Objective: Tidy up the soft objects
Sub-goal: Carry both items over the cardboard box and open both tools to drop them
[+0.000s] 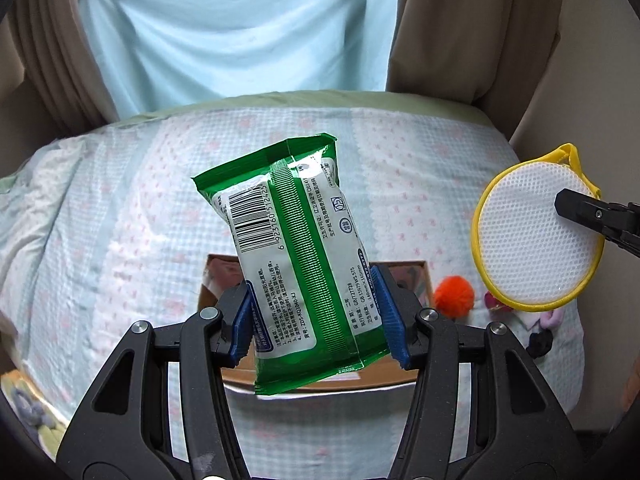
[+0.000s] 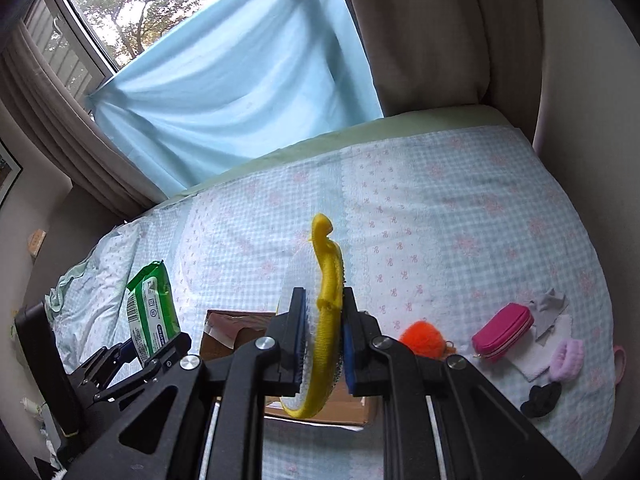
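My left gripper (image 1: 316, 316) is shut on a green and white pack of wet wipes (image 1: 288, 248) and holds it upright above an open cardboard box (image 1: 320, 382) on the bed. The pack also shows in the right wrist view (image 2: 152, 308). My right gripper (image 2: 322, 344) is shut on a round white mesh sponge with a yellow rim (image 2: 326, 320), held edge-on above the same box (image 2: 332, 408). The sponge also shows at the right of the left wrist view (image 1: 532, 236).
On the checked bedspread (image 2: 460, 220) right of the box lie an orange pompom (image 2: 420, 340), a pink zip pouch (image 2: 502, 330), a grey cloth (image 2: 550, 304), a lilac fluffy band (image 2: 566, 360) and a black item (image 2: 540, 400). Curtains and a window stand behind the bed.
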